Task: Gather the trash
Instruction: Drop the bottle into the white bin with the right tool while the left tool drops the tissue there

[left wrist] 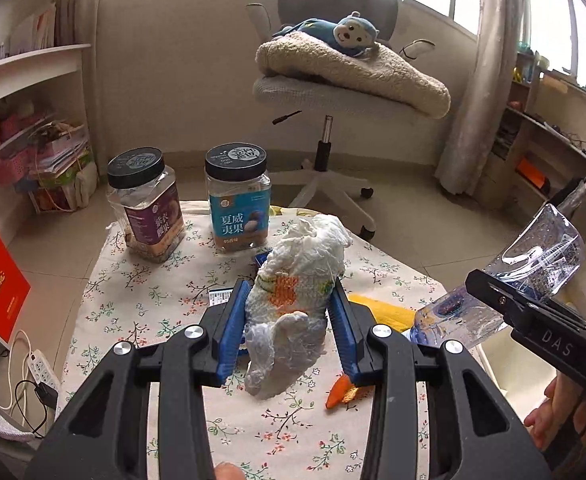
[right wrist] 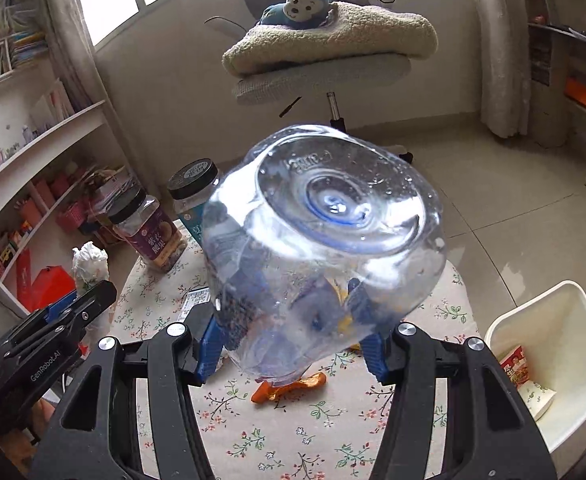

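My left gripper is shut on a crumpled white plastic bag with an orange and green print, held above the floral tablecloth. The bag also shows in the right wrist view, with the left gripper below it. My right gripper is shut on a clear, crushed plastic bottle, its base towards the camera. The bottle also shows at the right of the left wrist view. An orange wrapper lies on the cloth under the bottle.
Two nut jars with black lids stand at the table's far edge. A white bin holding some wrappers stands right of the table. A yellow packet lies on the cloth. An office chair with a blanket and plush toy stands behind.
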A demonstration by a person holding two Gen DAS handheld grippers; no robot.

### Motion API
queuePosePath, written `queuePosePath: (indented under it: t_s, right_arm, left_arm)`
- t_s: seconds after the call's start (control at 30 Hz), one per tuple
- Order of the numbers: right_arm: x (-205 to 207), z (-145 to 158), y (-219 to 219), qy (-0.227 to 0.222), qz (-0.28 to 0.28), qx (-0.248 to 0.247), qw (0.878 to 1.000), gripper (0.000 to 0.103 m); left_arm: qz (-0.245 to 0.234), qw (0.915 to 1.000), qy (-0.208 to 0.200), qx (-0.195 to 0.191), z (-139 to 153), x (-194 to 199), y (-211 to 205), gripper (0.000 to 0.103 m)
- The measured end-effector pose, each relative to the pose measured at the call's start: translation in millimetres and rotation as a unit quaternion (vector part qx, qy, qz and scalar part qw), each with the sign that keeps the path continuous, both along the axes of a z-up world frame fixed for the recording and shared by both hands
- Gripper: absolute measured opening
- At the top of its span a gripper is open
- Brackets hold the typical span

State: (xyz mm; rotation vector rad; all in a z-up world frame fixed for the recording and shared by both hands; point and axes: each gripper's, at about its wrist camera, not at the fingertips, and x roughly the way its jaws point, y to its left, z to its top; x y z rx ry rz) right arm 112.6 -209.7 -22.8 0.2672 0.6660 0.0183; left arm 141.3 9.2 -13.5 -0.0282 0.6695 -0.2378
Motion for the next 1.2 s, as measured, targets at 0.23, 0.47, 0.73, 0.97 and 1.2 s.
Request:
queuePosePath:
  t_s: [0.23, 0.47, 0.73, 0.97, 1.2]
  right_arm:
    - [-10, 4, -20, -0.016, -0.026, -0.019, 0.999, 0.053]
    - [-26, 11, -55, -0.025, -0.066, -0.031, 0.997, 0.053]
    - [-38, 8, -109, -0.002, -0.138, -0.033, 0.990, 0.053]
    - [-52, 0, -162, 0.034, -0.213, -0.034, 0.976, 0.054]
    - [-66, 1, -197, 0.055, -0.277, -0.050, 0.958, 0.059]
  left_arm:
    - [-0.019, 0.9998, -0.010, 0.006, -2, -5, -36, 0.040]
    - [-0.038, 0.9992, -0.010, 0.008, -6, -6, -64, 0.040]
    - [-0.065, 0.9977, -0.006, 0.019, -14, -11, -96, 0.040]
    - [-0.095, 0.9952, 0.000, 0.023, -17, -18, -122, 0.040]
    - [-0.152, 0.9881, 0.002, 0.024, -19, -35, -162, 0.040]
